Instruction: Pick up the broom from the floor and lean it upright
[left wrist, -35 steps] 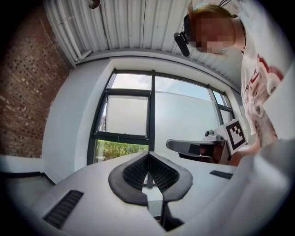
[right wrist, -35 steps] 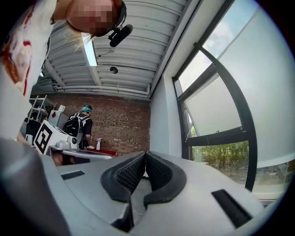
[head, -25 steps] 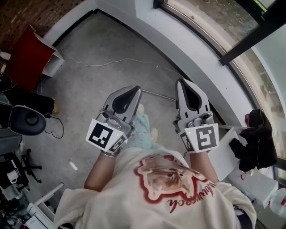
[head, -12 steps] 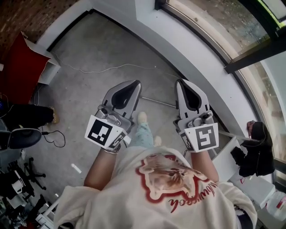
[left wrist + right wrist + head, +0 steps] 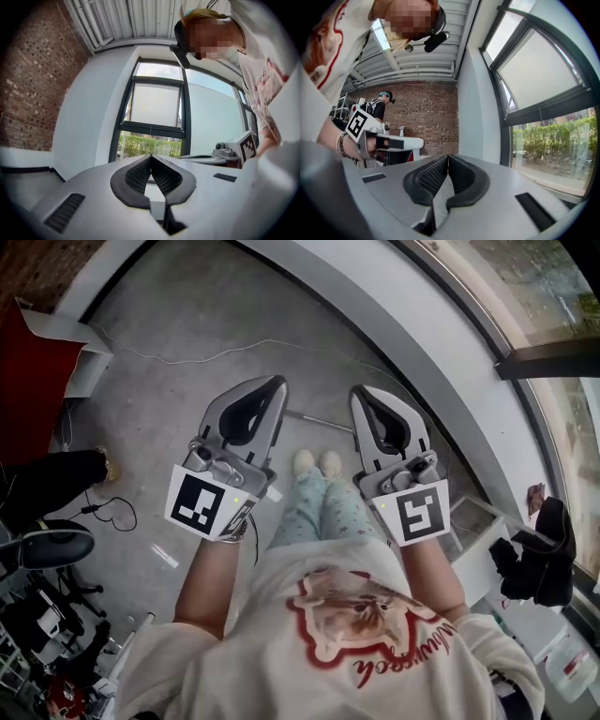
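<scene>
In the head view a thin grey rod (image 5: 317,419), probably the broom's handle, lies on the concrete floor just past my feet; its head is hidden. My left gripper (image 5: 273,383) is held level in front of me, left of the rod and well above the floor, shut and empty. My right gripper (image 5: 360,395) is level at the rod's right end, also shut on nothing. In the left gripper view the pads (image 5: 151,157) meet before a window. The right gripper view shows closed pads (image 5: 448,156) and the left gripper (image 5: 370,135) beside them.
A white cable (image 5: 208,356) trails across the floor. A red box (image 5: 33,367) and an office chair (image 5: 49,546) stand at the left. The curved white ledge (image 5: 412,352) under the window runs ahead. A white shelf (image 5: 476,538) and black jacket (image 5: 544,559) are at the right.
The person has stepped toward the window wall, feet now together. Both grippers have travelled forward with them, still shut, and now flank the rod on the floor.
</scene>
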`<state>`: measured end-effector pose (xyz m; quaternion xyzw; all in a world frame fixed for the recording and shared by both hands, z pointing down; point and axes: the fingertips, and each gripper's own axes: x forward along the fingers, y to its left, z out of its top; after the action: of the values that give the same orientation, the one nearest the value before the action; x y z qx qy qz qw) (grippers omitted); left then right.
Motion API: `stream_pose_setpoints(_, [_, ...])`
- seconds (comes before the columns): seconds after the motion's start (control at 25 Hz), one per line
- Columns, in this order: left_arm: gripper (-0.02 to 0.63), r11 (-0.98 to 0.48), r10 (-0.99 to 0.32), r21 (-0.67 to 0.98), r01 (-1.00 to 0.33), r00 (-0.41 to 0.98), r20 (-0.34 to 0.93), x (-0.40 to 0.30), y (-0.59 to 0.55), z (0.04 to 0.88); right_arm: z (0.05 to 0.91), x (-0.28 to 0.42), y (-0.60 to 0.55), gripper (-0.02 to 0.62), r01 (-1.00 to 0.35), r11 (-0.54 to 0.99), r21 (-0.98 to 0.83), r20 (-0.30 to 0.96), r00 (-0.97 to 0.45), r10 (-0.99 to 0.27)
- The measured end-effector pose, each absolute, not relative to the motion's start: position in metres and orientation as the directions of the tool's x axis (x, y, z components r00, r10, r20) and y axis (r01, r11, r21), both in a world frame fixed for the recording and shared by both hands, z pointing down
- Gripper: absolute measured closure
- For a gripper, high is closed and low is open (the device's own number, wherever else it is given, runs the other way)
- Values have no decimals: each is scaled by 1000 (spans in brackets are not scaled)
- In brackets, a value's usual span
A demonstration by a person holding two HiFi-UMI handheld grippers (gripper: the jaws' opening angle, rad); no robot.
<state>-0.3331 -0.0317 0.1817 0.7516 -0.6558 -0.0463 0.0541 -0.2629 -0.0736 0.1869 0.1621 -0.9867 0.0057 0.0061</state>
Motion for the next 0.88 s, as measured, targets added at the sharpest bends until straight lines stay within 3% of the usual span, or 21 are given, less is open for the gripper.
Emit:
stream_pose_setpoints(0.36, [586, 14, -996, 210, -978, 4, 84, -362, -33, 319, 415, -284, -58, 571, -33, 999, 29, 375, -926, -41])
stream_pose_setpoints(0.6, [586, 79, -985, 231, -970, -41, 166, -372, -31, 425, 550, -309, -42, 571, 133, 991, -10, 470, -874, 122])
stream_pose_setpoints(0.84, [586, 134, -969, 269, -954, -70, 235, -385, -29, 522, 679, -323, -30, 567, 209, 977, -52, 561, -803, 201])
stream_pose_setpoints(0.88, [586, 140, -967, 271, -952, -73, 244, -387, -28, 537, 700, -322, -27, 540, 215, 975, -62, 578, -788, 211])
